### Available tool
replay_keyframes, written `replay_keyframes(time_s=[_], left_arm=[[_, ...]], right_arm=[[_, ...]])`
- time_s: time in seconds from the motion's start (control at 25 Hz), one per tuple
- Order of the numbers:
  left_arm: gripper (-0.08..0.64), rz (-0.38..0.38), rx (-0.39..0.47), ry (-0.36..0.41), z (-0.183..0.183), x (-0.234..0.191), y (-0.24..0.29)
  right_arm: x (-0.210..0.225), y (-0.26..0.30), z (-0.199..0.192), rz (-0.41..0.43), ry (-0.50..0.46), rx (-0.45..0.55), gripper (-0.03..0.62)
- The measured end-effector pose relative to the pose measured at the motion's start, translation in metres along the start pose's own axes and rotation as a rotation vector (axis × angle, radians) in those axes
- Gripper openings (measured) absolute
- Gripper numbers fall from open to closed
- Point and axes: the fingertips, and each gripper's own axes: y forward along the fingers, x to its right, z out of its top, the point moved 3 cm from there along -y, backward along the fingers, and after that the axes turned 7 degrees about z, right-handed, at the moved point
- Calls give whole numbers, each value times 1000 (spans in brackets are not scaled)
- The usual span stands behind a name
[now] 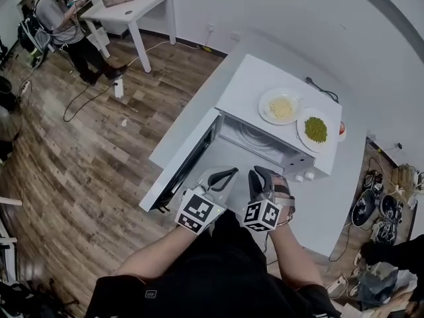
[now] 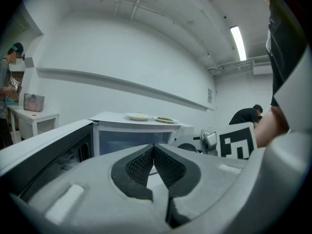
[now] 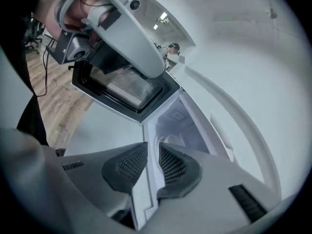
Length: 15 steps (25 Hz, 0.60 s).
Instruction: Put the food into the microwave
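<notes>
A white microwave (image 1: 255, 88) stands on a white counter, its door (image 1: 180, 169) swung open to the left and the cavity (image 1: 255, 141) bare. Two white plates rest on its top: one with yellow food (image 1: 281, 107), one with green food (image 1: 315, 129). Both grippers hover side by side in front of the open cavity, apart from the plates. My left gripper (image 1: 222, 175) is shut, pads touching at the tips (image 2: 153, 148), with nothing in it. My right gripper (image 1: 260, 174) stands slightly open (image 3: 152, 152), only a narrow gap and nothing between the pads.
Across the wooden floor, a person (image 1: 61, 20) stands by a small white table (image 1: 136, 8) at the far left. A cable (image 1: 86, 95) trails on the floor. Pots and clutter (image 1: 374, 207) lie right of the counter, near another person (image 1: 397, 254).
</notes>
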Motion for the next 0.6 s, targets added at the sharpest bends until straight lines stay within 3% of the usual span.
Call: replay_keyframes(time_s=[0.32,0.6], left_arm=[[9,-21,27,-39,-11,34,-33],[9,15,23,-31,-4,56,-52]], right_arm=[[-42,-58,-7,43,40,-1,71],[-36,-113,-9,71,246,126,60]])
